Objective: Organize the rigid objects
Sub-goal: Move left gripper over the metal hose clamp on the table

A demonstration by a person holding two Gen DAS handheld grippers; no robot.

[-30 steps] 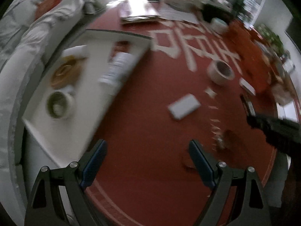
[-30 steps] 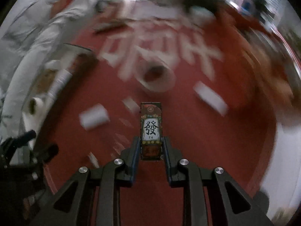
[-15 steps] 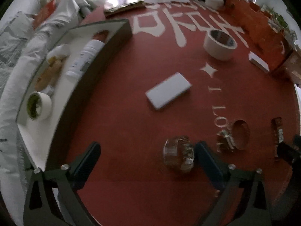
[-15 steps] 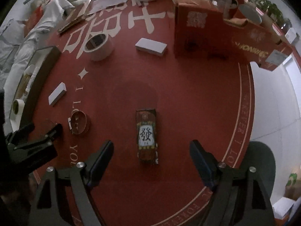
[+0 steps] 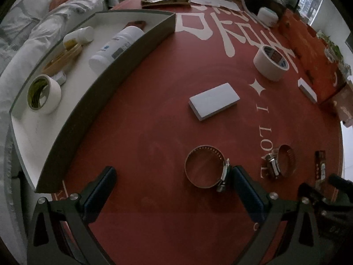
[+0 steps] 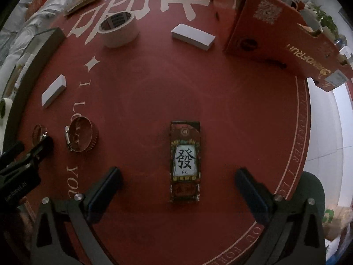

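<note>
Right gripper (image 6: 177,190) let go a second ago, jaws opening wide, flat red mahjong-picture box (image 6: 185,161) lying loose between them, left gripper (image 5: 172,187) wide open, empty, beside round metal hose clamp (image 5: 206,166), red round tablecloth (image 5: 154,121), grey tray (image 5: 106,84) at its edge.

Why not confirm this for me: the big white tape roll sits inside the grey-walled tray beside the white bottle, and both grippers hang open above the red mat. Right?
One thing is wrong. The big white tape roll stands out on the red mat, apart from the grey-walled tray; the left wrist view shows it. The white bottle does lie in the tray, with a smaller roll. The left gripper and right gripper are open.
</note>
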